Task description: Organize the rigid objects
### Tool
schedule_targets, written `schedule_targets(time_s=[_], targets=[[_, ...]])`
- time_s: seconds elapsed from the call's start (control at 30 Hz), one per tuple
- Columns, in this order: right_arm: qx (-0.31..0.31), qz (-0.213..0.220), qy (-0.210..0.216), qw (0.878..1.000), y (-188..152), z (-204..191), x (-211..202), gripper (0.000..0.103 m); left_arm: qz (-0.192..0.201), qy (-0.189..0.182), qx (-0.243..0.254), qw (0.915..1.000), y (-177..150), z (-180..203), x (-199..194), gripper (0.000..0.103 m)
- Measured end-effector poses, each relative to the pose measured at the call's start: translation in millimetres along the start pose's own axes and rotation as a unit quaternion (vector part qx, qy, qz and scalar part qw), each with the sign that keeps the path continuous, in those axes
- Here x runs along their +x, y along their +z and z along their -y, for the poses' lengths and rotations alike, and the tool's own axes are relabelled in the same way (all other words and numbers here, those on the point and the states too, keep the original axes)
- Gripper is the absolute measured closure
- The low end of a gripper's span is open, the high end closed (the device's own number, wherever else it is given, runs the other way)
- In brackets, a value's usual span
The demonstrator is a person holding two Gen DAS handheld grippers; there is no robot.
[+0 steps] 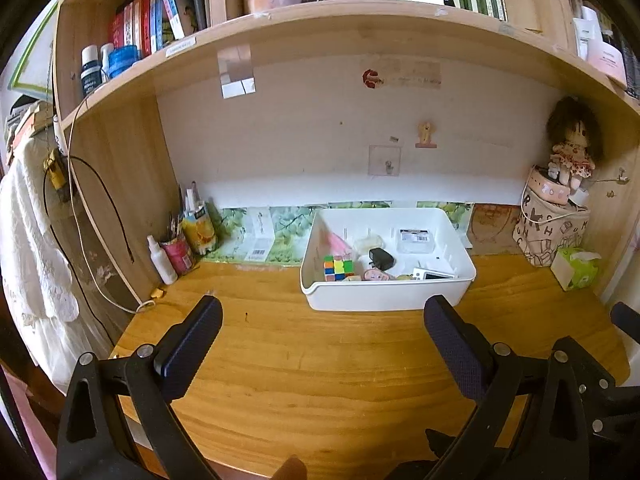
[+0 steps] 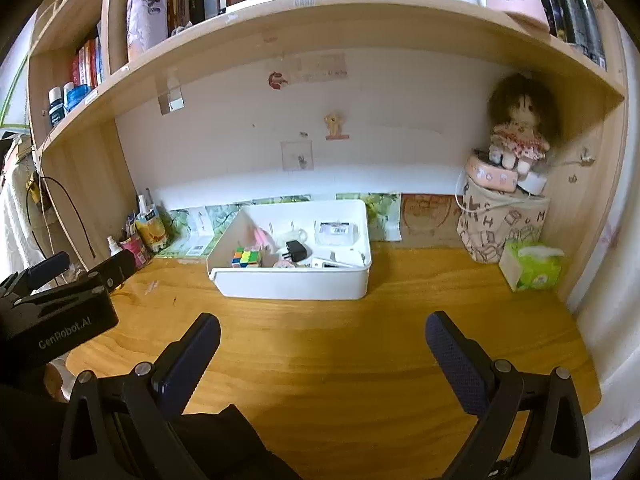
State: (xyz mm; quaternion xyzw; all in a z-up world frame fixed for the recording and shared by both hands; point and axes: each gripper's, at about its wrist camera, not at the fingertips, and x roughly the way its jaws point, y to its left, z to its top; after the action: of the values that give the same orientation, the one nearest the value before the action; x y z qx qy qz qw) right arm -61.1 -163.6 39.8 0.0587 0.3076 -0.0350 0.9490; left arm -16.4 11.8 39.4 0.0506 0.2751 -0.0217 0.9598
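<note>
Wooden desk (image 1: 320,360), bin (image 1: 384,296) beyond open tool (image 1: 324,316)

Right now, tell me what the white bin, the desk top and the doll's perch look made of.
White bin: likely plastic, smooth matte walls, moulded rounded rim.
Desk top: wood or wood veneer, visible grain, slightly glossy.
Doll's perch, the printed bag: apparently fabric, soft sagging sides with printed letters.

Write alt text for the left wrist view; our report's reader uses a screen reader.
A white bin holding a puzzle cube, a black charger and small items sits on a wooden desk under bookshelves. The left gripper is open and empty.
</note>
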Motion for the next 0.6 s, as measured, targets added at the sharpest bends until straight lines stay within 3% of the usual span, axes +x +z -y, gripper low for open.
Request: schedule_targets(time_s=[0.3, 0.6], targets=[[-0.013, 0.047, 0.006, 0.999, 5.8, -3.2, -9.8, 0.000, 0.004, 0.003, 0.004, 1.0000, 0.0, 3.2, 0.3, 0.002], [-0.017, 0.037, 0.018, 0.999, 6.1, -5.4, -6.2, 0.000, 0.008, 0.003, 0.007, 0.9999, -0.6, 4.6, -0.6, 0.002]])
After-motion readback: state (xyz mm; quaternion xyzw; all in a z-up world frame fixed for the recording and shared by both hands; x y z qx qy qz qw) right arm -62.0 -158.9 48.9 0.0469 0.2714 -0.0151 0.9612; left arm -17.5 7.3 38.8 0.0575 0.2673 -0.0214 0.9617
